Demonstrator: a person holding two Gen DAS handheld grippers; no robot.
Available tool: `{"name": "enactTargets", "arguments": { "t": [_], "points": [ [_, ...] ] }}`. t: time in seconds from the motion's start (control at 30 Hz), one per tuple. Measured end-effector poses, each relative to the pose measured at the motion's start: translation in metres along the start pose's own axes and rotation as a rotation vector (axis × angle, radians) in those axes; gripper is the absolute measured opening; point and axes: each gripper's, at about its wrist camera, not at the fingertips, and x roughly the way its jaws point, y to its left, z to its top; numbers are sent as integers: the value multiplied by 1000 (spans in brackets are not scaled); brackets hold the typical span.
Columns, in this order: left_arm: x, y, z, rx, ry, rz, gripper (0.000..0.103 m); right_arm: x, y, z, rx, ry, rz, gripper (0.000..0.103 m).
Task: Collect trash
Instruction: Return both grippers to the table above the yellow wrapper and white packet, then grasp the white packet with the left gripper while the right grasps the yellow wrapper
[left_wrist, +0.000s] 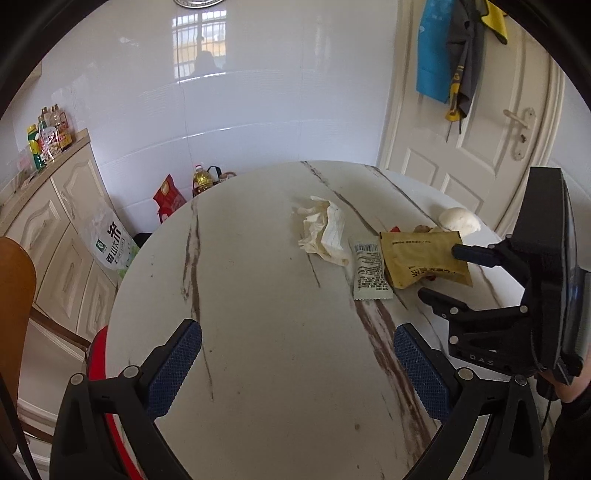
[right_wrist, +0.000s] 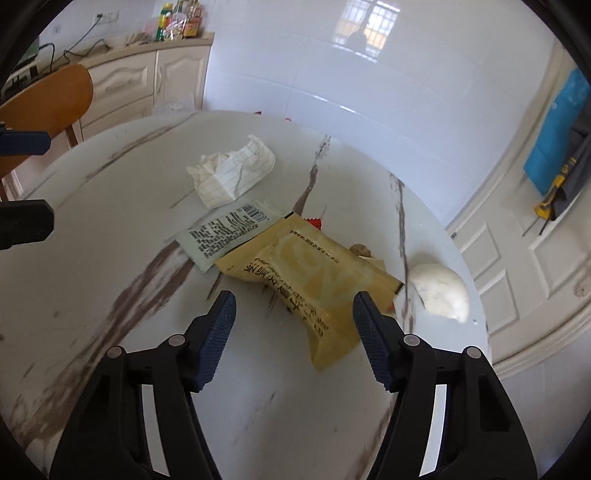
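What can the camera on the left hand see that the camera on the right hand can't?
Only the left wrist view shows the red round bin at the table's edge, the red bag, the yellow oil bottle on the floor, and the whole right tongs.

Only the right wrist view shows black cables on the cabinet.

Both show the yellow snack wrapper, pale green wrapper, crumpled lined paper and white bun.

Left hand-held gripper (left_wrist: 297, 365) gapes over the marble table (left_wrist: 258, 295); right hand-held gripper (left_wrist: 437, 275) straddles the yellow wrapper (left_wrist: 417, 258)
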Motion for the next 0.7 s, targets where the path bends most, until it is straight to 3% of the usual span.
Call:
{"name": "enactTargets", "arguments": {
  "t": [0.07, 0.13, 0.17, 0.23, 0.6, 0.63, 0.7],
  "points": [
    [9, -2, 5, 5, 7, -8, 102, 6, 0, 0, -19, 2, -21, 51],
    [18, -6, 8, 12, 16, -15, 102, 9, -2, -1, -29, 6, -39, 33],
    [23, -8, 12, 14, 22, -20, 102, 8, -2, -1, -37, 7, -49, 30],
    [30, -13, 16, 20, 33, -29, 102, 6, -3, -3, -44, 1, -31, 10],
    [94, -45, 50, 68, 143, -22, 100, -55, -46, -34, 142, -133, 99, 6],
    [99, -47, 53, 65, 157, -12, 98, -59, -50, -38, 153, -138, 105, 6],
    [110, -49, 55, 51, 174, -10, 72, -66, -59, -48, 175, -146, 124, 6]
  ]
}}
